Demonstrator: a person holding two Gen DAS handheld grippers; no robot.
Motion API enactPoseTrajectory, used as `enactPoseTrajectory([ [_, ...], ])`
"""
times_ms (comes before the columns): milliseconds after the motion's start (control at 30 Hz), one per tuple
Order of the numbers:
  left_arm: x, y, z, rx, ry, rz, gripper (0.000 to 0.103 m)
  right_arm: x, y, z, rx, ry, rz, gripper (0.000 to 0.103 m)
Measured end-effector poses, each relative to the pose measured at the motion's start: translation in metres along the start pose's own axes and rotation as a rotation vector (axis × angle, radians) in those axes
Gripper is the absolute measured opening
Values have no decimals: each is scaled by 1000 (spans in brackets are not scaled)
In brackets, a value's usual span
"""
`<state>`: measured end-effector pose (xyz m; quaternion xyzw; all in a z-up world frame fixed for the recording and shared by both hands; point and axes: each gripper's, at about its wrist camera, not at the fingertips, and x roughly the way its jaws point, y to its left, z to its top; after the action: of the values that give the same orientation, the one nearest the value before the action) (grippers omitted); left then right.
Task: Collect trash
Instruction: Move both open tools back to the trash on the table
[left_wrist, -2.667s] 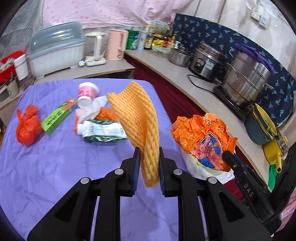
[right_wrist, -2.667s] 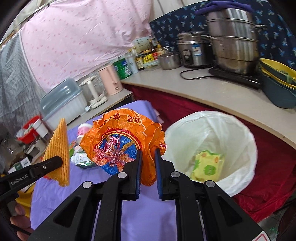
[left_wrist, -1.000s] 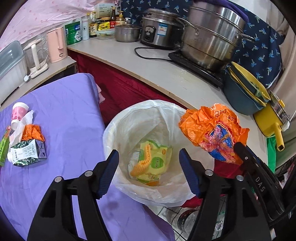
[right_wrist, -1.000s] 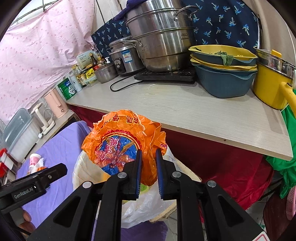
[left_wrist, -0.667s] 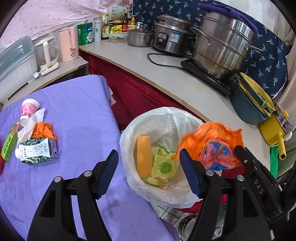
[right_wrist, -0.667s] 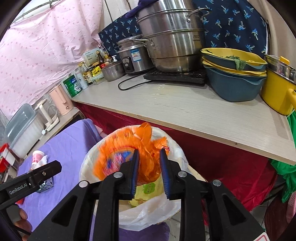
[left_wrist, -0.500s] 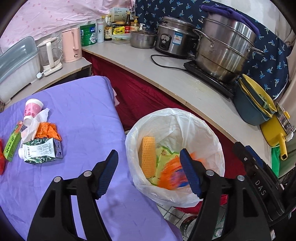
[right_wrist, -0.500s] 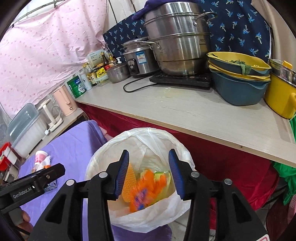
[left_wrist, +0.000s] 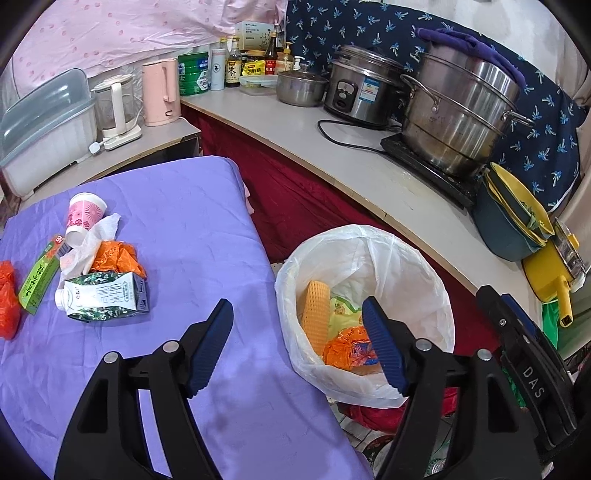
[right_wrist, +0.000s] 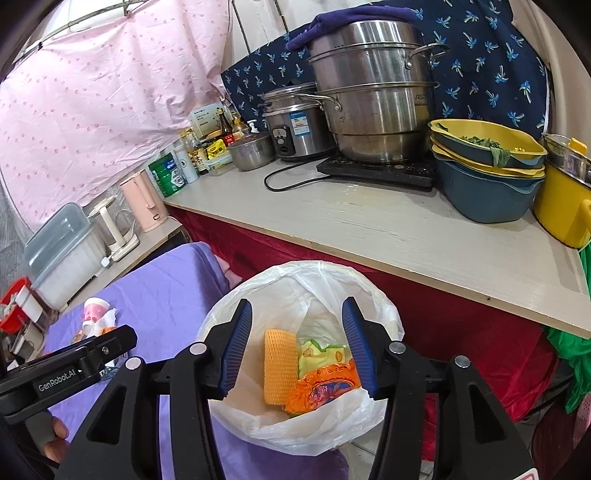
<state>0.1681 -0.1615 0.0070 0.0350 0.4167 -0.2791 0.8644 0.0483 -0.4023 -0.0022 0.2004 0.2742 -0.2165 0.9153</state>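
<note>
A bin lined with a white bag (left_wrist: 436, 291) (right_wrist: 332, 273) stands beside the purple table. Inside lie a yellow foam net (left_wrist: 316, 317) (right_wrist: 280, 367), a yellow-green packet (left_wrist: 341, 310) (right_wrist: 319, 356) and an orange snack wrapper (left_wrist: 347, 350) (right_wrist: 323, 386). My left gripper (left_wrist: 297, 347) hangs over the table edge and bin rim, jaws opening, nothing between them. My right gripper (right_wrist: 297, 345) hovers above the bin, jaws opening, empty. On the table remain a milk carton (left_wrist: 105, 297), an orange wrapper (left_wrist: 114, 256), tissue (left_wrist: 94, 243), a pink cup (left_wrist: 83, 218), a green box (left_wrist: 38, 278) and a red bag (left_wrist: 7, 306).
A counter (right_wrist: 406, 229) behind the bin carries a steel steamer pot (right_wrist: 373, 96), a rice cooker (right_wrist: 295, 122), stacked bowls (right_wrist: 487, 173) and bottles. A pink kettle (left_wrist: 160, 92) and a dish box (left_wrist: 44, 125) stand beyond the table. A dark red cloth (left_wrist: 295, 192) hangs under the counter.
My right gripper opened and the orange snack wrapper dropped into the bin beside the foam net. Both grippers drew back from the bin, showing more of the table.
</note>
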Motion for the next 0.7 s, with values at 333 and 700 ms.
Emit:
enactPoseTrajectory([
  [333,-21,26,0,-38,-32,22,69,-11,32,-3,-34,-10,36,59],
  [700,-45,71,-5,-100,-64,59,69,-18,81,-12,-101,0,92,61],
])
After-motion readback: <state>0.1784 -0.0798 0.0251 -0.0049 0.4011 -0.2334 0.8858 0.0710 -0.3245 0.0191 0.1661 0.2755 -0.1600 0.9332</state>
